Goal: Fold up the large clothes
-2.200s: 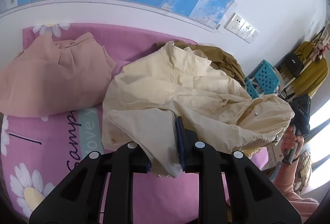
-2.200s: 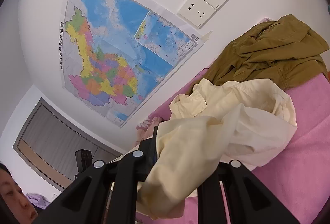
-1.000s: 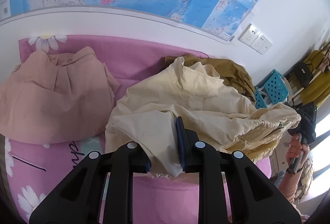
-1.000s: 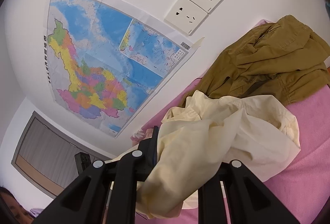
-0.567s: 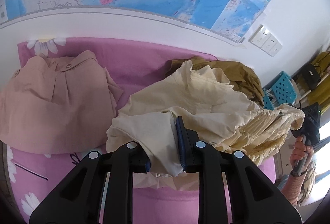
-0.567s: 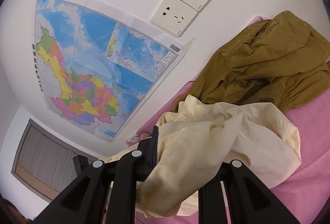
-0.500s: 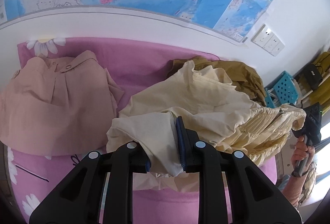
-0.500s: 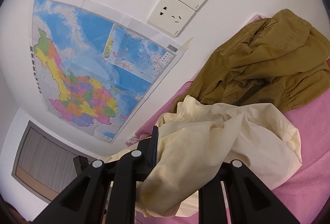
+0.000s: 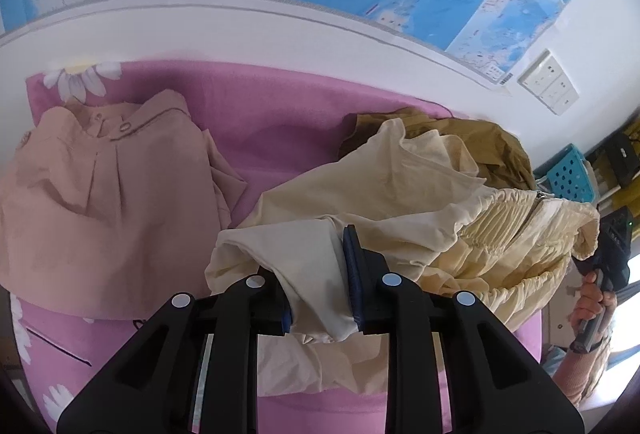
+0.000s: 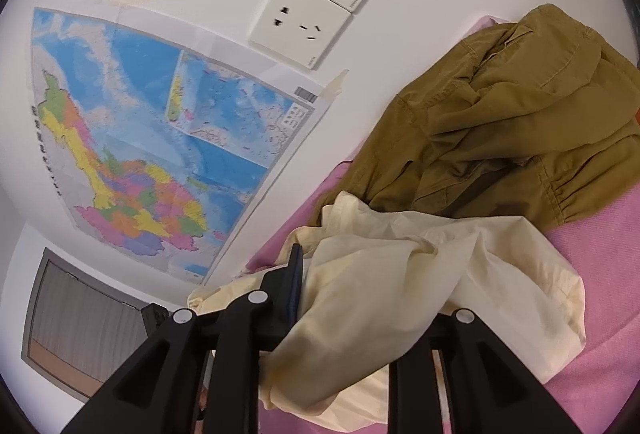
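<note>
Fingers (image 9: 354, 274) of both grippers pinch the cream garment (image 9: 392, 190); spreading step; next, lay it flat mid-blanket (image 9: 264, 114).

Clearance around the cream garment (image 9: 384, 194)

You have bare pink blanket (image 9: 280, 122) between pink shirt (image 9: 108, 194) and olive jacket (image 10: 500, 130); wall blocks beyond.

1. The cream jacket (image 9: 400, 194) has been drawn out sideways: its gathered elastic hem (image 9: 516, 234) now fans in pleats right of the left tongs (image 9: 320, 298), where a smooth hood-like bulge hung before.
2. The right tongs (image 10: 360, 298) have swung nearer the wall; the sockets (image 10: 320, 10) loom larger ahead.
3. The olive jacket (image 10: 500, 134) fills more of the right-wrist view.
4. The person's face has left that view.
</note>
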`<state>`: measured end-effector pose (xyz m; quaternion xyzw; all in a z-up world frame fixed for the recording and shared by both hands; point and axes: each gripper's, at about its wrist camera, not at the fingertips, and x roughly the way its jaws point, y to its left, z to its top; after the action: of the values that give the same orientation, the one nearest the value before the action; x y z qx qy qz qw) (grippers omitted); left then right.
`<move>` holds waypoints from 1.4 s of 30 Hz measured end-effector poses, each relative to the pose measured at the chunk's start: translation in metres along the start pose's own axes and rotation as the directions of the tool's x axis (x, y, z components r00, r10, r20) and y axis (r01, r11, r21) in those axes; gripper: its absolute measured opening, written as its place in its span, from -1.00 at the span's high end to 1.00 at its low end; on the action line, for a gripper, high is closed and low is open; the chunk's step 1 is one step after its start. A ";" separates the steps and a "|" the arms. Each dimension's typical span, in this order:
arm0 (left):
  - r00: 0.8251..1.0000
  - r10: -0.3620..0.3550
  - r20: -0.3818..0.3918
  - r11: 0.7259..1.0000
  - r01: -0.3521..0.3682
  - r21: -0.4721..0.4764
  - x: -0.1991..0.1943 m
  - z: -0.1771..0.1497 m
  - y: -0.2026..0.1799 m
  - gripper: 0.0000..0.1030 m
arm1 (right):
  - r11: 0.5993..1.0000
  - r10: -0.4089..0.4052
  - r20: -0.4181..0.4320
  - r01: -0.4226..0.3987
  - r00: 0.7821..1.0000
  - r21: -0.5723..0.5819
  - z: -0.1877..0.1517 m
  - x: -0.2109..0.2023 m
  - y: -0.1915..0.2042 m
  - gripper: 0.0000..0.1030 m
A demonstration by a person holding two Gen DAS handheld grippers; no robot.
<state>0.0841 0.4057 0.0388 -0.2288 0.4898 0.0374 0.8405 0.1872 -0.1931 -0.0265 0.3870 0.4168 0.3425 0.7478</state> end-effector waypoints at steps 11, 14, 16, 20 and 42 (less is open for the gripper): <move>0.998 0.028 -0.062 0.999 -0.030 -0.044 0.039 0.015 0.008 0.54 | 0.998 -0.054 -0.017 0.055 0.998 0.030 0.008 0.026 -0.018 0.54; 0.996 0.042 -0.073 0.998 -0.045 -0.045 0.047 0.017 0.009 0.54 | 0.998 -0.050 -0.018 0.050 0.999 0.041 0.010 0.029 -0.022 0.48; 0.996 0.047 -0.077 0.998 -0.051 -0.045 0.051 0.018 0.009 0.54 | 0.997 -0.056 -0.019 0.056 0.998 0.048 0.010 0.031 -0.023 0.45; 0.994 0.054 -0.090 0.997 -0.059 -0.054 0.057 0.018 0.013 0.54 | 0.999 -0.036 -0.011 0.037 0.999 0.034 0.008 0.030 -0.020 0.23; 0.987 0.081 -0.136 0.992 -0.094 -0.088 0.080 0.027 0.018 0.52 | 0.723 -0.286 0.065 0.260 0.956 -0.640 -0.090 0.063 0.089 -0.63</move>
<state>0.1422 0.4203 -0.0231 -0.2482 0.5518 0.0820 0.7919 0.1168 -0.0730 -0.0036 0.0357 0.3410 0.3578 0.8686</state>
